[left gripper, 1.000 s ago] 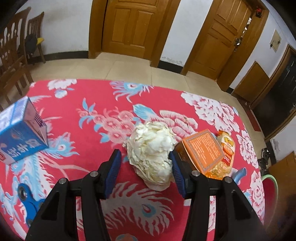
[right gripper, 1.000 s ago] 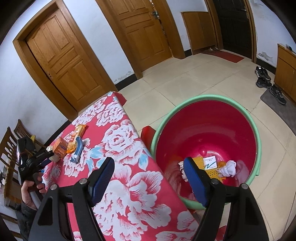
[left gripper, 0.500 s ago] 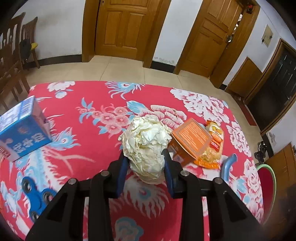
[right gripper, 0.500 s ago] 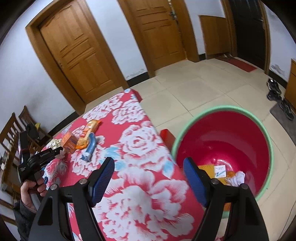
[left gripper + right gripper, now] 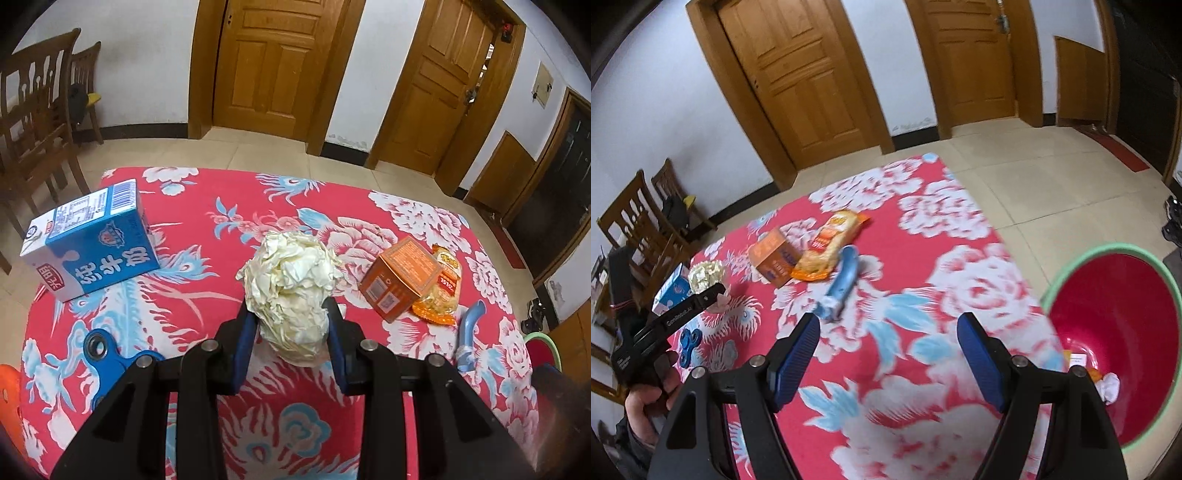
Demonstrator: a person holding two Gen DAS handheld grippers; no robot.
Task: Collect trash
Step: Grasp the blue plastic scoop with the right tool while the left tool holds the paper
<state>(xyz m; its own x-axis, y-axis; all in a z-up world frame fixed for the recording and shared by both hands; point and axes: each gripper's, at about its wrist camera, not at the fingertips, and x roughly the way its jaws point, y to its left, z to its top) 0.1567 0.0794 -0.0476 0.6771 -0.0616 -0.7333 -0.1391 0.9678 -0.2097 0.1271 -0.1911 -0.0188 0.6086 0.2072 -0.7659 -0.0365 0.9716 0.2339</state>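
left claw point(image 5: 290, 328) gripping paper wad point(image 5: 291, 284) | right claw point(image 5: 886, 354) open | orange box point(image 5: 400, 278) near wad, milk carton point(image 5: 92, 243) apart

"纯牛奶" on blue milk carton point(image 5: 92, 243), possibly "光明" on its red corner

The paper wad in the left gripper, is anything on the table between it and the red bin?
Yes. The crumpled paper wad sits clamped in the left gripper; the orange box, snack packet and blue tube lie toward the red bin.
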